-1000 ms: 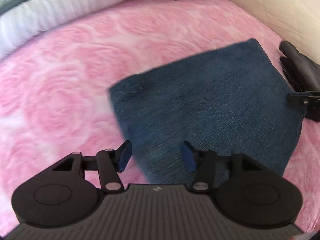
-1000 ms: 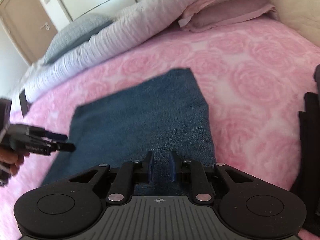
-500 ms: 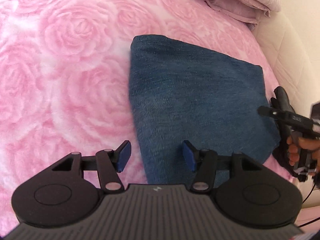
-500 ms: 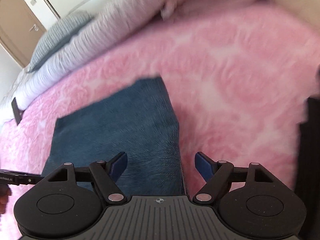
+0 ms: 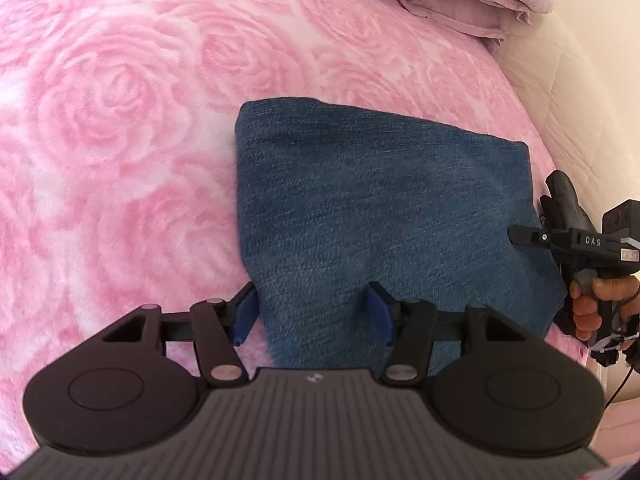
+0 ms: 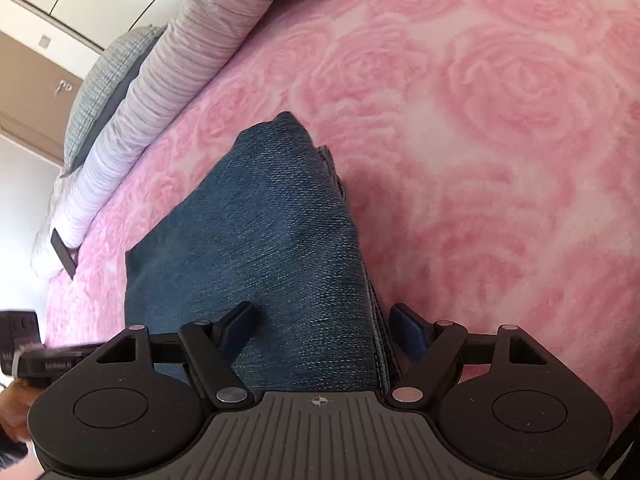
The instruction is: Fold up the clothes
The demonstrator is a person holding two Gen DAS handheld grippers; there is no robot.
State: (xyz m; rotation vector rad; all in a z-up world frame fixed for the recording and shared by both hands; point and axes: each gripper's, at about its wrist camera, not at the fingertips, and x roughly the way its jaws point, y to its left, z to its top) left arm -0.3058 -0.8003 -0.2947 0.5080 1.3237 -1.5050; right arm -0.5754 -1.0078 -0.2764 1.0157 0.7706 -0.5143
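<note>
My left gripper [image 5: 312, 312] has its fingers spread over the near edge of the folded jeans [image 5: 384, 216], with open pink blanket [image 5: 112, 152] to the left and ahead, all the way to the pillows [image 5: 452, 4] along the far side. To the right my path narrows: my right gripper [image 5: 568, 240] hangs at the jeans' right edge, a black garment [image 5: 562, 196] lies just behind it, and the cream headboard [image 5: 592, 92] walls that side. My right fingers [image 6: 408, 328] straddle the jeans' layered edge, with bare blanket to the right.
</note>
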